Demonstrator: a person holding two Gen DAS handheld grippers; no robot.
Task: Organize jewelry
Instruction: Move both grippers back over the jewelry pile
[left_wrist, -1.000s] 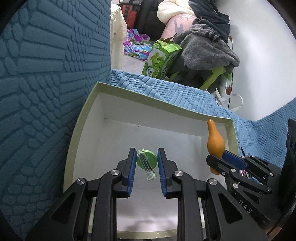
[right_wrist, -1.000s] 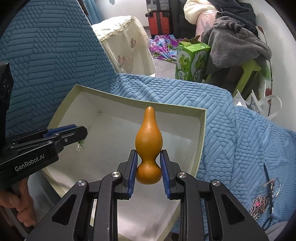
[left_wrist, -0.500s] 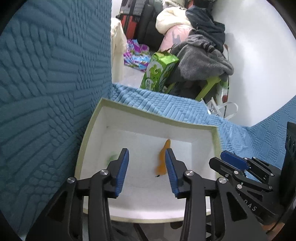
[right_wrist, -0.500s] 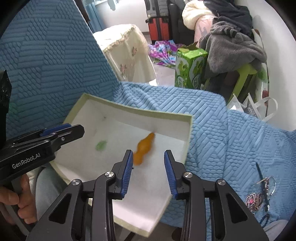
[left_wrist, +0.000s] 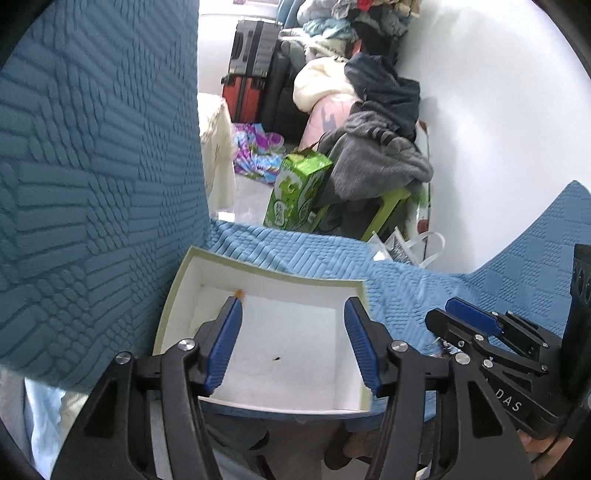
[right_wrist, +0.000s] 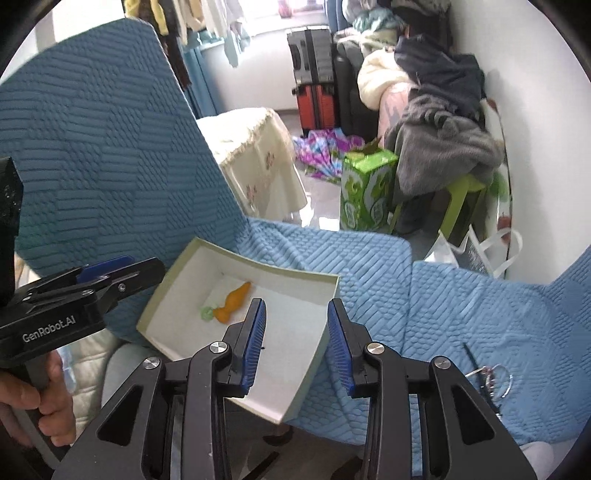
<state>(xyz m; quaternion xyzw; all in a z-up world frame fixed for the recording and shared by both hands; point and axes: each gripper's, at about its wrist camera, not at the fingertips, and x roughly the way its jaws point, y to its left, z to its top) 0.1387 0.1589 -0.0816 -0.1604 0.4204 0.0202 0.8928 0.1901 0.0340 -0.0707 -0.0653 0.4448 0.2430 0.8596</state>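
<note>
Gourd (right_wrist: 233, 302) dropped in box (right_wrist: 314, 354); jaws opened.

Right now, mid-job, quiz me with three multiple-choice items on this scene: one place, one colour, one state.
1. Where is the orange gourd?
A in the white box
B on the blue cover
C in the right gripper

2. What colour is the small piece beside the gourd?
A red
B green
C black

3. How do the right gripper's jaws stand?
A shut on the gourd
B shut on the box rim
C open, holding nothing

Key: 1 A, it lies on the box floor; 2 B, green beside its base; 3 C, only the box shows between the jaws.
</note>
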